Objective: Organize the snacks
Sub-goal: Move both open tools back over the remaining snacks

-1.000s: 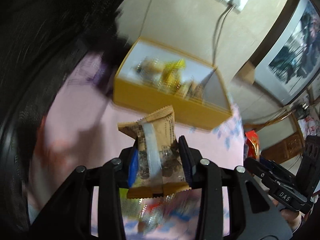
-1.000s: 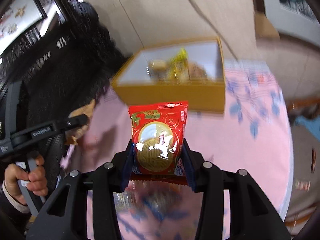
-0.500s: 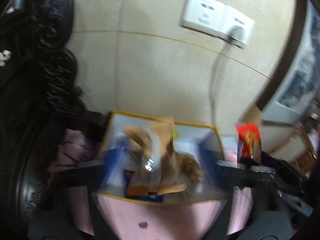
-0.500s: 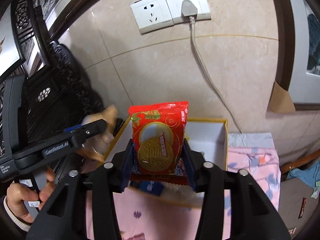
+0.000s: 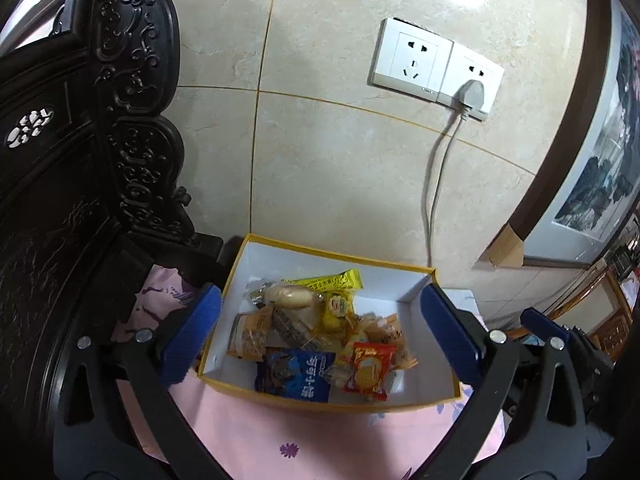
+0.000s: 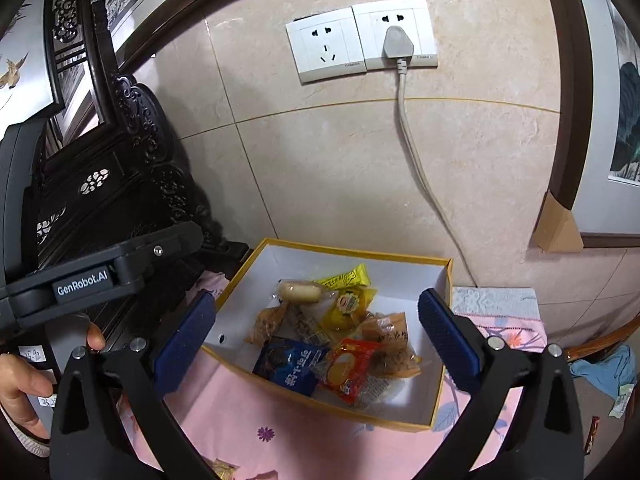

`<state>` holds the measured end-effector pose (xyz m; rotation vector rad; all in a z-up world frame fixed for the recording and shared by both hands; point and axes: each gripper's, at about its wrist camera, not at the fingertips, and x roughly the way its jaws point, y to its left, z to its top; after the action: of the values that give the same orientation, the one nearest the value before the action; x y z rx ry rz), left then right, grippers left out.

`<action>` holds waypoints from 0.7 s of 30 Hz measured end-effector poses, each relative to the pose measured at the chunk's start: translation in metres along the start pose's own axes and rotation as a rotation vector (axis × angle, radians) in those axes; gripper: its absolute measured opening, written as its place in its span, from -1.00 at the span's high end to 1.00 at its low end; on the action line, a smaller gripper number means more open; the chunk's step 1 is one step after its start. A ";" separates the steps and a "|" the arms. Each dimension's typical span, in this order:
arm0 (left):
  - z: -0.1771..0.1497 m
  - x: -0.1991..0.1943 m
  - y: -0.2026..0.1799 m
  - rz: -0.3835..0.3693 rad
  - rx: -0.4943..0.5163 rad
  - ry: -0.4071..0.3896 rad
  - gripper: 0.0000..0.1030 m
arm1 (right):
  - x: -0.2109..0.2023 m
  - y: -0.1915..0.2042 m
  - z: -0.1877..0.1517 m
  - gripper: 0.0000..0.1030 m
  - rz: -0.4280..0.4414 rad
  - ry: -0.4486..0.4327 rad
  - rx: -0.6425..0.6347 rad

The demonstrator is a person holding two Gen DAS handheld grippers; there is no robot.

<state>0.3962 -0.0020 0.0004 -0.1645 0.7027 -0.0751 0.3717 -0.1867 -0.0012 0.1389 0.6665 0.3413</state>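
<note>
A yellow box (image 5: 320,402) with a white inside stands on the pink floral cloth against the wall. It holds several wrapped snacks, among them a red mooncake pack (image 5: 369,371), a blue pack (image 5: 296,374) and a brown pack (image 5: 250,332). My left gripper (image 5: 320,334) is open and empty, held over the box. In the right wrist view the box (image 6: 344,410) holds the same red pack (image 6: 347,368) and blue pack (image 6: 290,364). My right gripper (image 6: 322,338) is open and empty over it. The left gripper's body (image 6: 100,272) shows at the left of that view.
A dark carved wooden chair (image 5: 80,184) stands left of the box. A wall socket with a plugged cord (image 6: 396,46) is above the box. A framed picture (image 5: 604,184) leans at the right. The pink cloth (image 6: 256,420) lies in front of the box. A small wrapper (image 6: 224,470) lies at the bottom edge.
Both grippers moved over the box and opened. The brown pack left my left gripper and the red mooncake pack left my right gripper; both now lie in the box.
</note>
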 end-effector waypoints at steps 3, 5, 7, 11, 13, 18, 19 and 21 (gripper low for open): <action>-0.016 -0.010 0.002 -0.002 0.001 0.010 -0.96 | -0.008 0.001 -0.014 -0.97 0.001 0.022 0.005; -0.028 -0.016 0.005 -0.008 -0.002 0.017 -0.96 | -0.012 0.002 -0.027 -0.97 -0.001 0.044 -0.001; -0.048 -0.022 0.009 -0.014 0.004 0.040 -0.96 | -0.016 0.002 -0.048 -0.97 0.005 0.083 -0.010; -0.094 -0.036 0.021 -0.001 0.010 0.090 -0.96 | -0.027 0.002 -0.098 -0.97 0.034 0.159 -0.019; -0.117 -0.043 0.028 0.020 0.023 0.113 -0.96 | -0.027 0.003 -0.126 -0.97 0.050 0.220 -0.014; -0.174 -0.058 0.052 0.057 0.001 0.199 -0.96 | -0.015 -0.009 -0.182 -0.97 0.099 0.369 0.185; -0.185 -0.061 0.057 0.062 -0.014 0.218 -0.96 | -0.012 -0.014 -0.192 -0.97 0.119 0.390 0.251; -0.203 -0.067 0.066 0.067 -0.042 0.250 -0.96 | -0.006 -0.021 -0.207 -0.97 0.124 0.429 0.348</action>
<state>0.2146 0.0455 -0.1213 -0.1737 0.9594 -0.0168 0.2431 -0.2047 -0.1644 0.4485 1.1437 0.3759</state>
